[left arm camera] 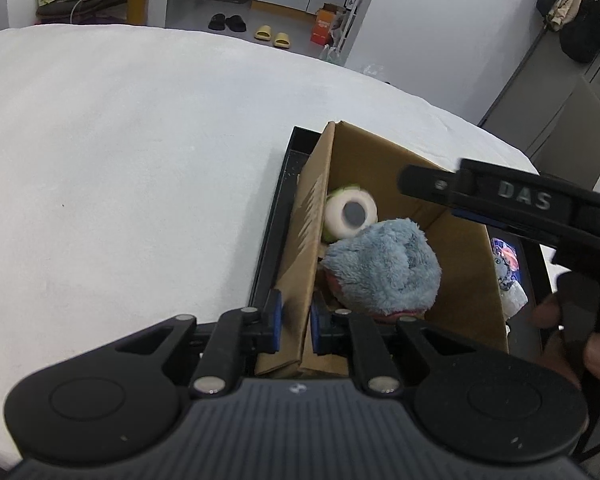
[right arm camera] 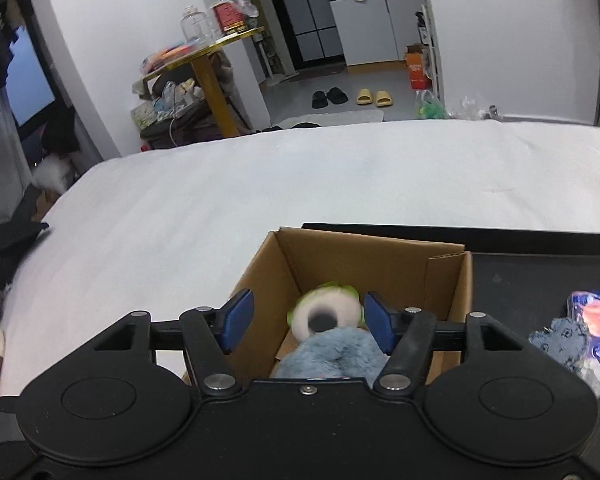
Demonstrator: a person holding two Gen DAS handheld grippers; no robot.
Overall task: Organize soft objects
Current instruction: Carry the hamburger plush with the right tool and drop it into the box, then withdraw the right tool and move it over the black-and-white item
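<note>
A brown cardboard box point(left arm camera: 456, 288) stands on a black tray point(left arm camera: 276, 216) on the white bed. Inside lie a fluffy blue plush point(left arm camera: 384, 268) and a white-and-green eyeball plush point(left arm camera: 350, 214). My left gripper point(left arm camera: 296, 326) is shut on the box's near-left wall. My right gripper point(right arm camera: 306, 320) hovers open over the box point(right arm camera: 380, 264), empty, with the eyeball plush point(right arm camera: 324, 314) and blue plush point(right arm camera: 332, 352) below it. The right gripper also shows from the side in the left wrist view point(left arm camera: 500, 200).
The black tray point(right arm camera: 540, 280) holds a blue-grey plush point(right arm camera: 560, 340) and a colourful card point(right arm camera: 594, 320) right of the box. White bed sheet point(left arm camera: 140, 160) spreads left and beyond. Slippers, an orange box and a cluttered yellow table stand on the floor behind.
</note>
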